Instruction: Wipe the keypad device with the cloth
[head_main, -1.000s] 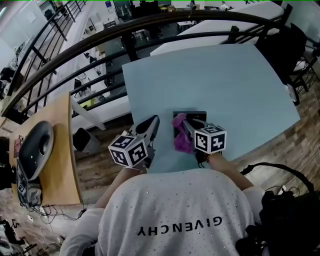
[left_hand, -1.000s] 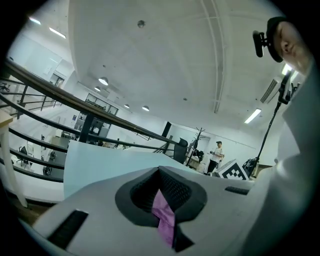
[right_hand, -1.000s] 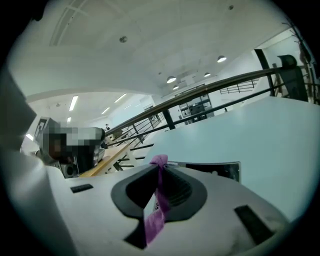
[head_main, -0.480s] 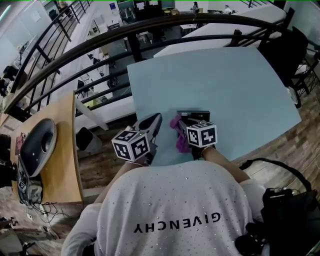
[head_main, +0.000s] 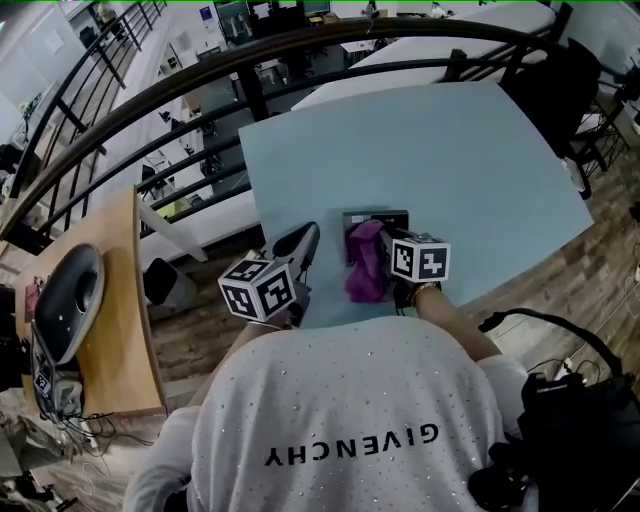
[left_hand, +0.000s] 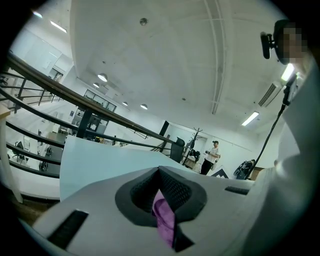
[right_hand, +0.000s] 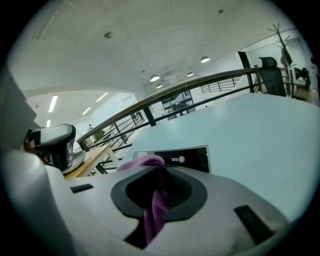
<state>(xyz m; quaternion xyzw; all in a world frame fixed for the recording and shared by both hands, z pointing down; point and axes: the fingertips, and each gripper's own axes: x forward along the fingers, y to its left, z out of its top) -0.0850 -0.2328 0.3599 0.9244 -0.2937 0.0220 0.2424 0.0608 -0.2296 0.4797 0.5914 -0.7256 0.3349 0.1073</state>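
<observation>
Now, the right hand-held gripper (right_hand: 160, 169) was pinching the soft purple cloth (head_main: 364, 268), its ribbed dark pads closed on a fold. The bunched fabric sat just ahead of it, at the near edge of the flat, black, rectangular keypad device (head_main: 376, 217) on the smooth pale-blue counter (head_main: 460, 150). Over to its left, the left hand-held gripper (left_hand: 160, 172) was angled upward, jaws pressed together with a purple strip (left_hand: 164, 220) in the seam.

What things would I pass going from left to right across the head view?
Wooden table → left gripper → purple cloth → black bag
</observation>
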